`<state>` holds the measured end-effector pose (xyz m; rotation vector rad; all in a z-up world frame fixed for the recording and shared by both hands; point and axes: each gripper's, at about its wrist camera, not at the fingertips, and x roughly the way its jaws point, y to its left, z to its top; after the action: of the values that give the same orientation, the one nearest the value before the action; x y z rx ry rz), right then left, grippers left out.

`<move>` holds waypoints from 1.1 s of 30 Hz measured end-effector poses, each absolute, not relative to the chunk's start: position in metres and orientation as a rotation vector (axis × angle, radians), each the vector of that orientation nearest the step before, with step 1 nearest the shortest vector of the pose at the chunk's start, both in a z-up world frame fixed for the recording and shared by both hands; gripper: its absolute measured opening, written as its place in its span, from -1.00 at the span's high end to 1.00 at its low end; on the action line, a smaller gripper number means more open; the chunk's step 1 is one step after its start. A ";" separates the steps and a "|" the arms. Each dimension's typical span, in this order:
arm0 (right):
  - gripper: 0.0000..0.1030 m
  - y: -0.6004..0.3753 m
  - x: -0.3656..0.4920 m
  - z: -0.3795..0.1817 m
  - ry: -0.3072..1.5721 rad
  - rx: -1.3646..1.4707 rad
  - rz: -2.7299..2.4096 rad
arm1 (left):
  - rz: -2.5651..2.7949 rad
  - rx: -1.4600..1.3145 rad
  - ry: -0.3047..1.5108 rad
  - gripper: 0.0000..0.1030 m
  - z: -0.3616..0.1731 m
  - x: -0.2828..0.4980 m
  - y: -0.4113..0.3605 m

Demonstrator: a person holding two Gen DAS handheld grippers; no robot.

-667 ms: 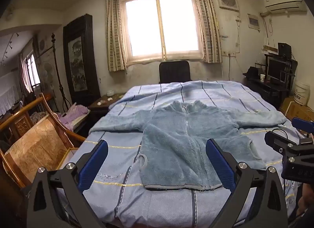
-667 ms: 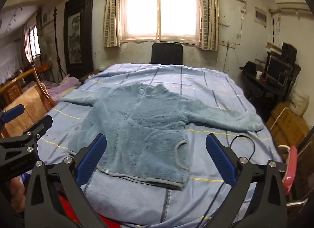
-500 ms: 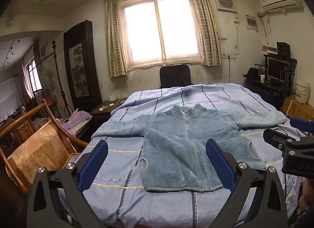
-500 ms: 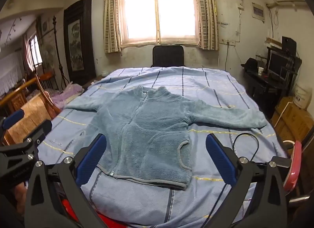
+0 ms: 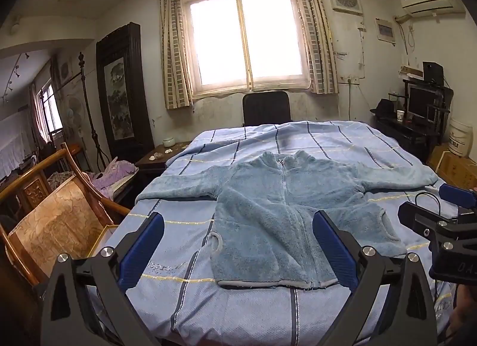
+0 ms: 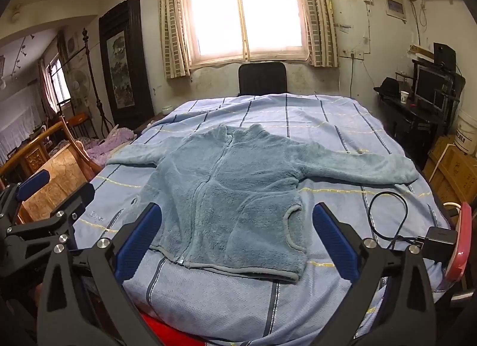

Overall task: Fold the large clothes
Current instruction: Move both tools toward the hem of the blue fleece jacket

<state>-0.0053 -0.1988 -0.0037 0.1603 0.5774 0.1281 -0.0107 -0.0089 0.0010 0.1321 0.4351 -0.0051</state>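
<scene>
A blue-grey fleece jacket (image 5: 286,211) lies flat, front up and zipped, on the blue striped bed (image 5: 328,143), both sleeves spread out to the sides. It also shows in the right wrist view (image 6: 235,194). My left gripper (image 5: 238,244) is open and empty, held above the near edge of the bed, short of the jacket's hem. My right gripper (image 6: 237,238) is open and empty, also short of the hem. Each gripper shows at the edge of the other's view.
A black cable and charger (image 6: 396,217) lie on the bed at the right, beside a pink object (image 6: 459,241). A wooden chair (image 5: 59,220) stands left of the bed. A black chair (image 5: 266,107) is at the far end, a desk (image 5: 417,131) at the right.
Both grippers have drawn back and up from the bed, so the jacket sits a little farther away. Both stay open. The jacket has not moved.
</scene>
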 end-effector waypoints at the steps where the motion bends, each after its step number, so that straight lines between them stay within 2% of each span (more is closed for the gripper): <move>1: -0.91 -0.200 -0.004 -0.005 0.579 0.157 0.131 | -0.005 0.131 0.436 -0.93 0.001 -0.011 -0.008; 33: -0.91 -0.204 0.002 -0.013 0.617 0.172 0.152 | -0.017 0.128 0.477 -0.93 -0.007 -0.003 -0.005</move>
<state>0.0024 -0.2043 -0.0128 0.1719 0.6166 0.1521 -0.0034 -0.0052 -0.0073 0.1275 0.4767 -0.0169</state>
